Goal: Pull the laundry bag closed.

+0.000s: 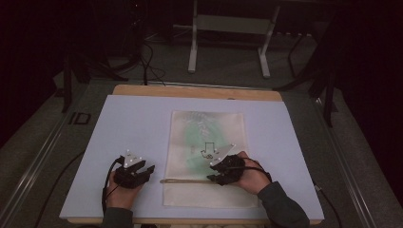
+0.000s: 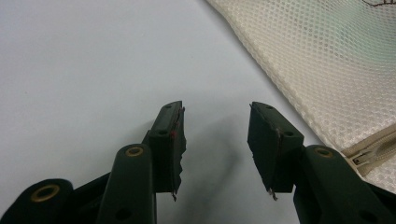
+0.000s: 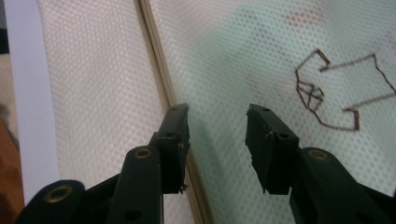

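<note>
A cream mesh laundry bag [image 1: 206, 156] lies flat in the middle of the white board, with something pale green inside and a brown outline drawing [image 3: 334, 95] on it. Its zip [image 1: 185, 181] runs across near the front end. My right gripper [image 1: 217, 179] hovers over the bag by the zip [image 3: 161, 88], jaws open, nothing between them. My left gripper [image 1: 151, 169] rests on the bare board just left of the bag [image 2: 336, 70], open and empty; the zip's end [image 2: 373, 151] lies beside its right jaw.
The white board [image 1: 128, 133] lies on a wooden tabletop [image 1: 195, 91]. Behind the table stands a metal frame [image 1: 228, 33] on a dark floor with cables. Bare board stretches left of the bag and beyond its far end.
</note>
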Action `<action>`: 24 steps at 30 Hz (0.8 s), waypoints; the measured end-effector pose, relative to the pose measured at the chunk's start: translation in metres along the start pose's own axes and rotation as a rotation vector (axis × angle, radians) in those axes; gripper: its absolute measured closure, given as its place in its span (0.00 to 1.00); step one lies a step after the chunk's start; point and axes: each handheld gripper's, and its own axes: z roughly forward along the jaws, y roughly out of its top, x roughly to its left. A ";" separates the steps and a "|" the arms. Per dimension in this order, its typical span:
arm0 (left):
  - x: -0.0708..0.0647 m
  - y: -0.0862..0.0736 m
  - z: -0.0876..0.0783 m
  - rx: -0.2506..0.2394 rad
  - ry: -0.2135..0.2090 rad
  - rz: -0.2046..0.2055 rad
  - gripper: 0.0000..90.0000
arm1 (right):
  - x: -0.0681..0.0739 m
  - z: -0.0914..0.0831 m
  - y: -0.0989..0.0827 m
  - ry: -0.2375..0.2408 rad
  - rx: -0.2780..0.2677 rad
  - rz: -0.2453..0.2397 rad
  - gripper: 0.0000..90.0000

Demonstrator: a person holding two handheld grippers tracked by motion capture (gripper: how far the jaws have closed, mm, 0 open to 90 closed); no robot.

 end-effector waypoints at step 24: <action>0.000 0.000 0.000 -0.003 -0.005 -0.001 0.61 | 0.014 0.021 0.037 0.046 -0.017 -0.059 0.65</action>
